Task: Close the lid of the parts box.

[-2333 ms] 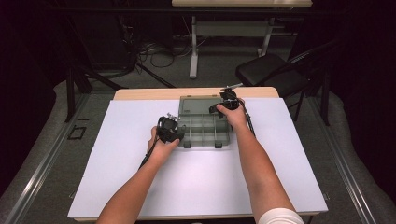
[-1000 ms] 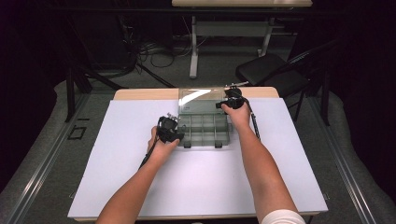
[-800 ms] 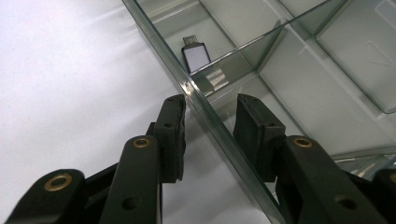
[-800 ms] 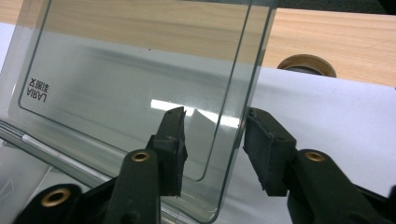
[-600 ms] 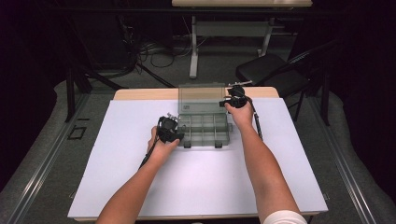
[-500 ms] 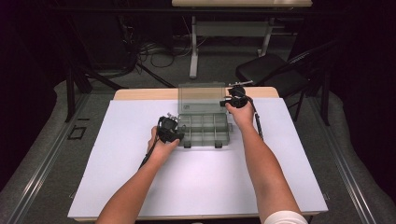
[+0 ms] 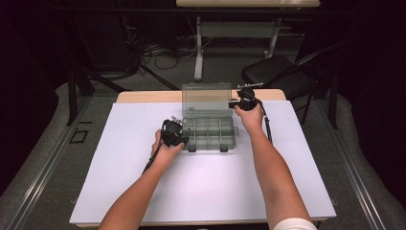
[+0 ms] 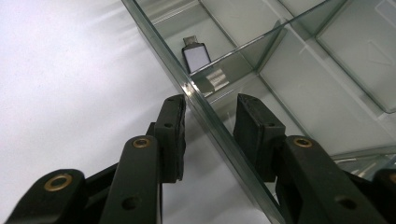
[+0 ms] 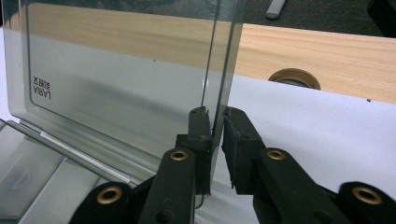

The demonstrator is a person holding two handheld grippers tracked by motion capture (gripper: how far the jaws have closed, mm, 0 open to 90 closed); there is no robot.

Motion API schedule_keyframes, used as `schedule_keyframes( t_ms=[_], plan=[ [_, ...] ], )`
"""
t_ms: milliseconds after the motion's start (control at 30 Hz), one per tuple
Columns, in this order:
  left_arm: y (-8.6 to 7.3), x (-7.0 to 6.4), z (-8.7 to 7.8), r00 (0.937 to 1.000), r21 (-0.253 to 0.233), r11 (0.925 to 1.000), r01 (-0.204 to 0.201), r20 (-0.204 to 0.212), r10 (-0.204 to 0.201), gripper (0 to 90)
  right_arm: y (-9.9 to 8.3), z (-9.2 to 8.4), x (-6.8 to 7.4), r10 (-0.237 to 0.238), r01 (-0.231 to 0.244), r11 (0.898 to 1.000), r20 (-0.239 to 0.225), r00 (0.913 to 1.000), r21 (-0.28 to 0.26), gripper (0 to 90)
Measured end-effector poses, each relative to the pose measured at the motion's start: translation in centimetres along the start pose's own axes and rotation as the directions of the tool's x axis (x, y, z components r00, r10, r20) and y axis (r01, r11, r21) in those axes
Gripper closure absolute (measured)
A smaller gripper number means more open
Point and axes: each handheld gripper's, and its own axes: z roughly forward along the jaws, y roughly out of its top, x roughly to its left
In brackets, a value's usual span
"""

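Note:
A clear plastic compartment box [image 7: 209,133] lies on the white mat with its lid [image 7: 207,99] standing upright. My right gripper [image 7: 235,103] [image 9: 215,112] is at the lid's right edge [image 9: 224,56]. Its jaws have just been closing and both pads now press that edge. My left gripper [image 7: 178,136] [image 8: 210,98] straddles the box's left wall [image 8: 196,95]. Its jaws stand apart with gaps beside the wall. A small silver-and-black plug-like part [image 8: 196,55] lies in one compartment; the compartments around it look bare.
The white mat [image 7: 143,187] covers most of a wooden table [image 7: 143,97], which has a round cable hole [image 9: 294,77] behind the box. A black chair [image 7: 277,72] and a desk frame stand beyond the far edge.
The lid has swung from flat on the box up to upright. My right gripper went back with it and has closed on its edge. The left hand has kept still.

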Motion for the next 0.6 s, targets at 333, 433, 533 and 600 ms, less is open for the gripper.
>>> schedule_keyframes(
  t_ms=[333,433,533,600],
  plan=[
    [0.03,0.07,0.02,1.0,-0.001,1.0,0.005,0.002,-0.005,63.4,-0.45,-0.23,-0.23,-0.013,0.013,0.999,-0.015,0.9998,-0.042,84.2],
    [0.04,0.06,0.12,0.9999,-0.01,0.9999,0.013,-0.003,-0.013,63.3,-0.56,-0.27,-0.22,-0.014,0.014,0.999,-0.015,0.9998,-0.049,84.3],
    [0.11,0.02,0.14,0.9999,-0.01,0.9999,0.009,-0.011,-0.009,63.1,-0.64,-0.31,-0.19,-0.01,0.009,0.999,-0.016,0.9998,-0.054,84.3],
    [0.18,0.06,0.11,0.9998,-0.006,0.9999,0.013,-0.013,-0.014,62.1,-0.68,-0.32,-0.18,-0.008,0.007,0.998,-0.015,0.9999,-0.059,84.4]
  ],
)
